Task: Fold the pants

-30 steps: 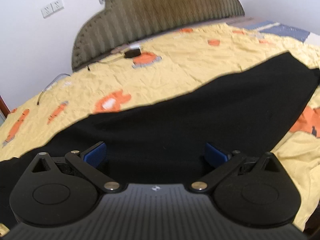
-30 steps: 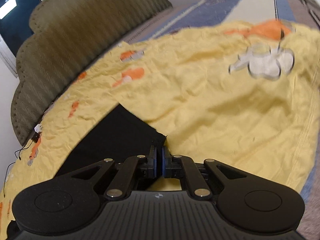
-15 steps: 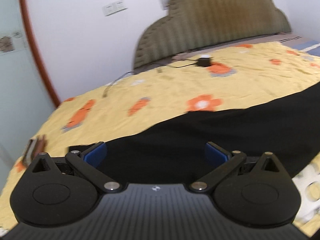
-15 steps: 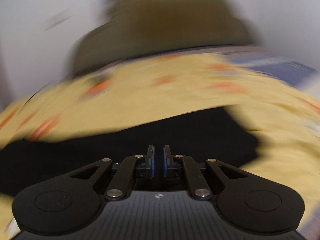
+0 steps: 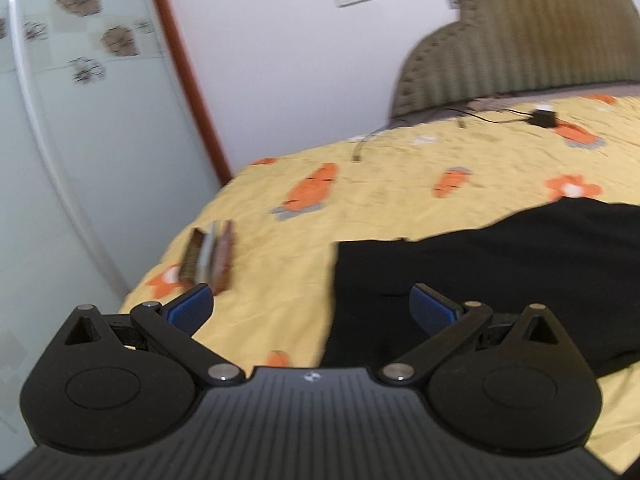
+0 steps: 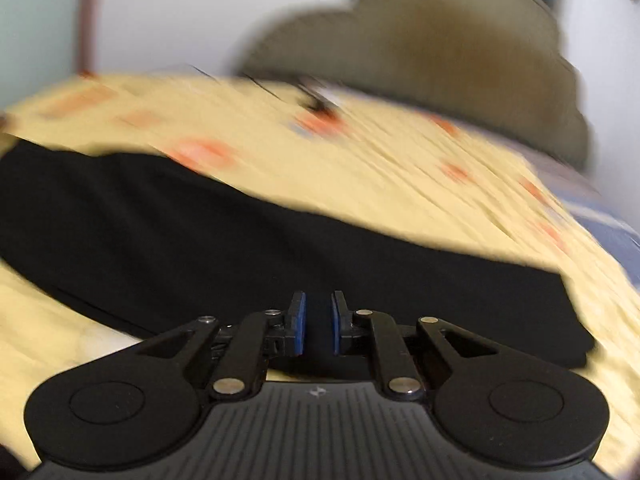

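Observation:
Black pants (image 5: 500,264) lie flat on a yellow bedspread (image 5: 380,184) with orange prints. In the left wrist view their left end is in front of my left gripper (image 5: 312,304), which is wide open and empty above that end. In the right wrist view the pants (image 6: 240,240) stretch across the frame as a long folded strip. My right gripper (image 6: 318,322) hovers over their near edge, jaws parted by a narrow gap with nothing between them. That view is motion-blurred.
A padded olive headboard (image 5: 520,40) stands at the back. A black charger with cable (image 5: 542,118) lies near it. A small stack of brown flat items (image 5: 210,258) rests near the bed's left edge. A glass door (image 5: 60,160) is at left.
Both views have swung left along the pants. The left gripper now faces their left end. The right gripper, shut at the pants' corner before, has opened slightly and moved over the strip.

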